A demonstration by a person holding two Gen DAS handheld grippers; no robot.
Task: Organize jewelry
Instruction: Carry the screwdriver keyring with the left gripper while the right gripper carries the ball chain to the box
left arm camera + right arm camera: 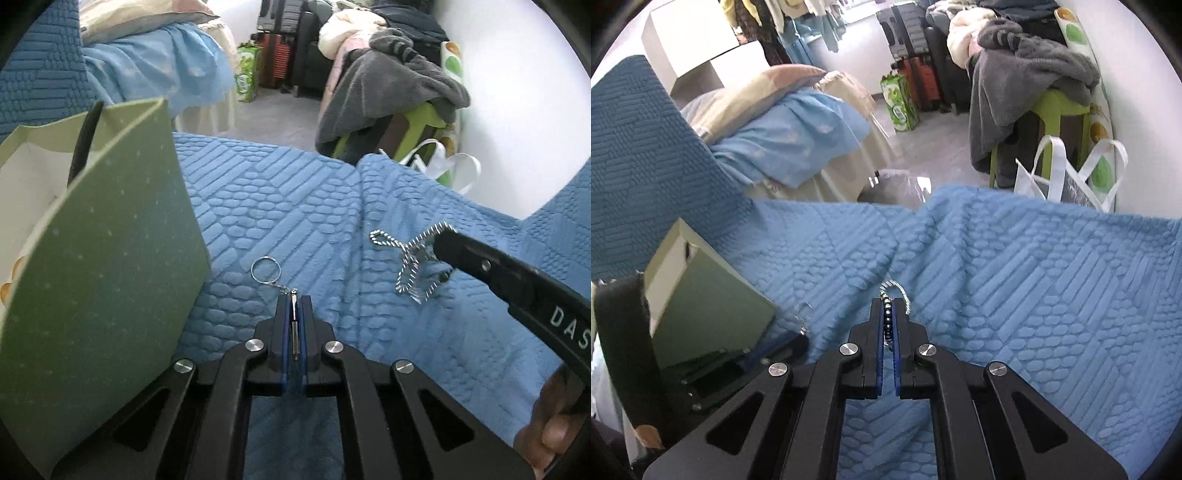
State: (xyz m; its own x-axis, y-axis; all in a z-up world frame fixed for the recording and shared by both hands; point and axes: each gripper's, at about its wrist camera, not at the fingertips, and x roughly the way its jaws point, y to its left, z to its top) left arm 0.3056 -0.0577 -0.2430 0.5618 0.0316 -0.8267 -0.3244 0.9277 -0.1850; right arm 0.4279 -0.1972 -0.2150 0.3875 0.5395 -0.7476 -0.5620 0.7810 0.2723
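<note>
1. While the left gripper [294, 306] points down at the bed, its blue pads [283, 325] are clenched on a slim metal keychain pendant [293, 325], which stands on edge between them.
2. From the pendant's tip a short chain runs toward 11 o'clock to a round key ring [265, 270], which lies against the blue quilt [280, 206] in the left wrist view.
3. At about 2 o'clock from that ring, the right gripper [441, 240] comes in from the right edge, clenched on a silver beaded chain [402, 258]; loops of it hang out to the left of the black fingertips, above the quilt.
4. Seen from the right wrist, the same beaded chain [887, 317] sits pinched between the right gripper's [887, 308] pads, a line of beads showing in the narrow slit and a loop poking out past the tips at 12 o'clock.
5. At 9 o'clock from the left gripper stands an open green paper bag [103, 229], white inside, with a dark handle [85, 140] rising over its rim; its wall is just beside the gripper's left linkage.
6. At 5 o'clock in the left wrist view, part of a hand [546, 435] shows at the frame edge, beside the right gripper's body.
7. Beyond the bed's far edge, at 1 o'clock, a green stool [1056, 122] carries a grey blanket [1027, 81], with a white carrier bag [1056, 173] at its foot.
</note>
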